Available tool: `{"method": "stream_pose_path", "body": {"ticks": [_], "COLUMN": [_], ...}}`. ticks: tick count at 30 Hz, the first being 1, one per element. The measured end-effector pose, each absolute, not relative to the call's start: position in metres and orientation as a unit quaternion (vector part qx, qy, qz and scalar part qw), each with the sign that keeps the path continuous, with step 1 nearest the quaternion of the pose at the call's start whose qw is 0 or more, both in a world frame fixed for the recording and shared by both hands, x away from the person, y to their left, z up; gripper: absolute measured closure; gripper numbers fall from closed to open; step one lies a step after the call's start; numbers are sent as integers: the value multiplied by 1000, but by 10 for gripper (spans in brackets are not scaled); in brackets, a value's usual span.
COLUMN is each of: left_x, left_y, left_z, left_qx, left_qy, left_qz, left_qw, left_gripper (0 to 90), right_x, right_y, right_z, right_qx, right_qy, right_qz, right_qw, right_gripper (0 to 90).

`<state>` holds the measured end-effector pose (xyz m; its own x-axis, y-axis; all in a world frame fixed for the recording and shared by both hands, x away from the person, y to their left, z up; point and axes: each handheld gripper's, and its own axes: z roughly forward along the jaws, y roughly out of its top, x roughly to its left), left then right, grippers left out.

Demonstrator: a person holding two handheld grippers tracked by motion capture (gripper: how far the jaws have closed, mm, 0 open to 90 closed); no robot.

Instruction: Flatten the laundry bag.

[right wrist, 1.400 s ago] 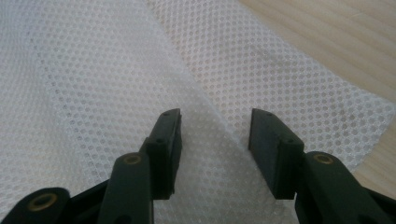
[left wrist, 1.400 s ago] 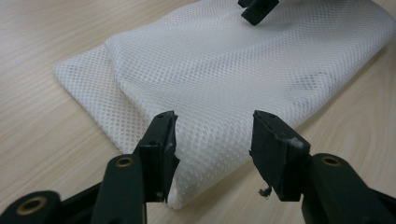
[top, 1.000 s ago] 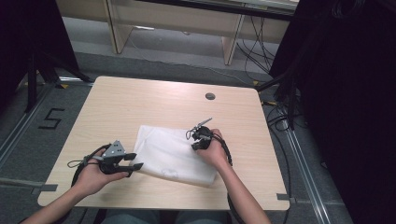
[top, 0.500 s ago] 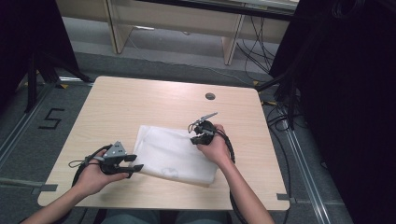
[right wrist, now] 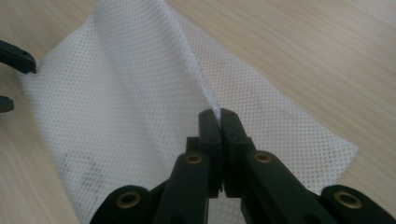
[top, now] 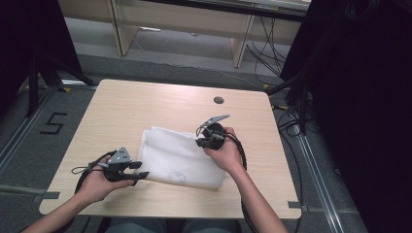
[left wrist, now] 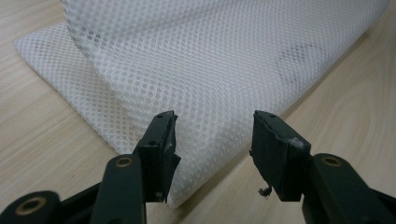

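Pale wood-grain tabletop (top: 145,104) is carrying the whole operation, with dark floor and cabling around it. On the right gripper (right wrist: 219,116), the jaws are pressing together on a raised edge of the white mesh cloth (top: 182,158), pinching a ridge of it off the wood. On the left gripper (left wrist: 212,135), the jaws are standing well apart with the near folded corner of the cloth lying between them; the pads are not pressing on it. In the high view the right gripper (top: 210,138) is sitting over the cloth's far right part, the left gripper (top: 138,171) at its near left edge. The cloth is lying near the table's middle, toward the person's side. Judged step: lifting one layer to unfold or refold. Next move probably calls for closing the left jaws on the corner, then pulling both grips evenly to avoid bunching.
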<state>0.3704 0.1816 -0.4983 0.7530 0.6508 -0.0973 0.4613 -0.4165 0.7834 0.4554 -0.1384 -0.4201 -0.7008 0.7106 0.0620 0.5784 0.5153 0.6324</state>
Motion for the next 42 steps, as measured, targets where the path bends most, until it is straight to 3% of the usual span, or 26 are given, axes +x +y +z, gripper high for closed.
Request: {"method": "stream_pose_path", "body": {"ticks": [16,28,42], "left_x": [369,374,379], "left_y": [208,227,232], "left_z": [-484,-484,-485], "left_qx": [795,781,780], "left_qy": [382,432,435], "left_qz": [128,156,172], "left_qw": [453,424,416], "left_gripper": [496,503,481], "right_x": [428,413,389], "right_y": [-138,-139,-135], "right_z": [-404,-402,-398], "right_qx": [314,305,287], "right_qy": [867,869,876], "right_qz": [367,372,374], "right_qw": [122,116,100], "right_gripper": [899,898,898]}}
